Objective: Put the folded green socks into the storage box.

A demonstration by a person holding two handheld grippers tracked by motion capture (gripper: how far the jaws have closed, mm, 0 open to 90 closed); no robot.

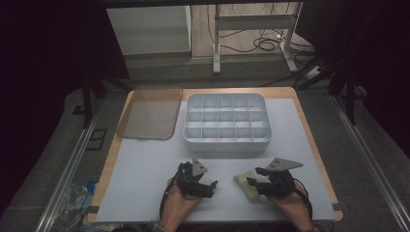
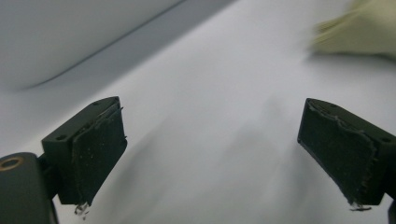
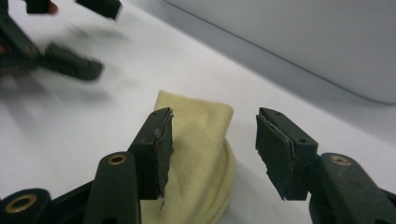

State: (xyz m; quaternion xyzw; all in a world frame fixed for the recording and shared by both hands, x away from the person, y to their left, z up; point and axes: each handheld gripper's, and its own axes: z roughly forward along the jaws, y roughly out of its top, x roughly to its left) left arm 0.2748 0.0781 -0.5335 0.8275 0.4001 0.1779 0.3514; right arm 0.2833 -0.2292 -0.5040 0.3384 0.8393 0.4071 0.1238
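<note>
Riding low, the right tool (image 3: 212, 156) spreads its jaws about a folded pale-yellow ribbed cloth (image 3: 198, 154) whose weave the high view blurs, lying at five o'clock on the white surface (image 1: 145, 164), while the left tool (image 1: 207, 186) gapes at nothing and the divided grey tray (image 1: 226, 121) at twelve holds nothing

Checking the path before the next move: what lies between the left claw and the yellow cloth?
Nothing: bare white tabletop runs from the open left claw to the yellow cloth, as the left gripper view shows.
</note>
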